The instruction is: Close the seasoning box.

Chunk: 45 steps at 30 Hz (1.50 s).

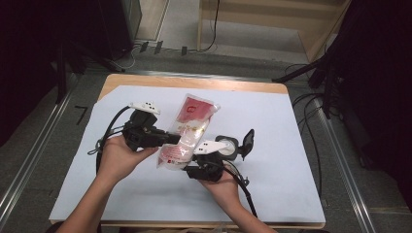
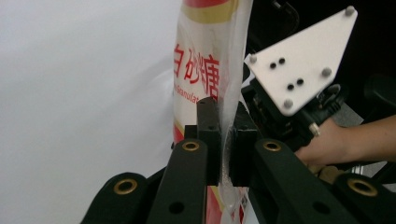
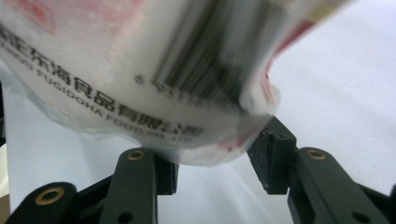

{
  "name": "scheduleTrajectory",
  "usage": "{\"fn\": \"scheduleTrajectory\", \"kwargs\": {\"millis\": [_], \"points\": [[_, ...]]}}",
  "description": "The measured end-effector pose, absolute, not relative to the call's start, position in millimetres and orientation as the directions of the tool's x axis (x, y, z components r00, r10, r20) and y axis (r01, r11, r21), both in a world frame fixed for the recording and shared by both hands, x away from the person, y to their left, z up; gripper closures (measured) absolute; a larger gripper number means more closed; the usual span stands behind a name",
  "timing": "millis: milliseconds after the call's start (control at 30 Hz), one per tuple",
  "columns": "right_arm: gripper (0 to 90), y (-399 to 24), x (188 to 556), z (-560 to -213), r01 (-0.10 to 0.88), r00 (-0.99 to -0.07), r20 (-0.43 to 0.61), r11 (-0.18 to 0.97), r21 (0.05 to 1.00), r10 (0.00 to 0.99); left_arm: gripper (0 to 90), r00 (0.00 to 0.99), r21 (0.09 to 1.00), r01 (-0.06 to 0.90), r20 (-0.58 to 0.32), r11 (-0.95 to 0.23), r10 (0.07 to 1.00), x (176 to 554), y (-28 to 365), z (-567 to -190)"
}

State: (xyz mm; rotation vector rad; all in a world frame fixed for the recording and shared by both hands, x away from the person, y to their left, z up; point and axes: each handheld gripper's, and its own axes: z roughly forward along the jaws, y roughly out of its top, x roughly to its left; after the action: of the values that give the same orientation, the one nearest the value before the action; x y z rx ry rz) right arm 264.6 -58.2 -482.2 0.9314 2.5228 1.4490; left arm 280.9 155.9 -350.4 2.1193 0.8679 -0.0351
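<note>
Two tongs: both work on one bag of sugar (image 1: 187, 131), each held in one hand of the person.
Bag of sugar: clear plastic with red and gold print, lifted off the tabletop (image 1: 272, 121) near its middle, tilted with its top toward 1 o'clock in the high view.
Left tongs (image 1: 171, 138): they come from 9 o'clock and are closed on the side edge of the bag; in the left gripper view the two pads (image 2: 208, 135) pinch the thin plastic seam between them.
Right tongs (image 1: 190, 171): they sit at the low end of the bag, at 6 o'clock from it; in the right gripper view the bottom of the bag (image 3: 187, 93) sits between the half-spread pads (image 3: 271, 161), but I cannot tell if the pads press on it.
Lidded container (image 1: 233, 145): a small round one with its dark lid standing up, on the tabletop just at 3 o'clock from the bag.
Tabletop cover: a pale sheet over the wood.
</note>
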Motion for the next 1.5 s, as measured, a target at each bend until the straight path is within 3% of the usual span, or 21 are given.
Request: {"fn": "scheduleTrajectory", "kwargs": {"millis": [167, 667, 1000, 1267, 1500], "points": [[59.7, -64, 272, -482, 0.500, -0.772, 0.240, 0.330, 0.801, 0.588, 87.8, 0.769, 0.690, 0.589, -0.320, -0.421, 0.553, 279, 162, -355], [58.2, -52, 268, -484, 0.458, -0.831, 0.193, 0.445, 0.770, 0.521, 90.0, 0.746, 0.720, 0.580, -0.282, -0.380, 0.604, 283, 175, -351], [57.3, -54, 268, -481, 0.456, -0.836, 0.204, 0.438, 0.774, 0.509, 90.0, 0.689, 0.729, 0.610, -0.297, -0.309, 0.661, 302, 193, -360], [55.9, -59, 272, -480, 0.455, -0.839, 0.216, 0.427, 0.781, 0.500, 90.0, 0.676, 0.746, 0.593, -0.256, -0.303, 0.691, 324, 193, -367], [54.5, -63, 273, -479, 0.452, -0.838, 0.215, 0.419, 0.787, 0.501, 90.0, 0.656, 0.748, 0.602, -0.264, -0.279, 0.707, 352, 189, -392]]}}
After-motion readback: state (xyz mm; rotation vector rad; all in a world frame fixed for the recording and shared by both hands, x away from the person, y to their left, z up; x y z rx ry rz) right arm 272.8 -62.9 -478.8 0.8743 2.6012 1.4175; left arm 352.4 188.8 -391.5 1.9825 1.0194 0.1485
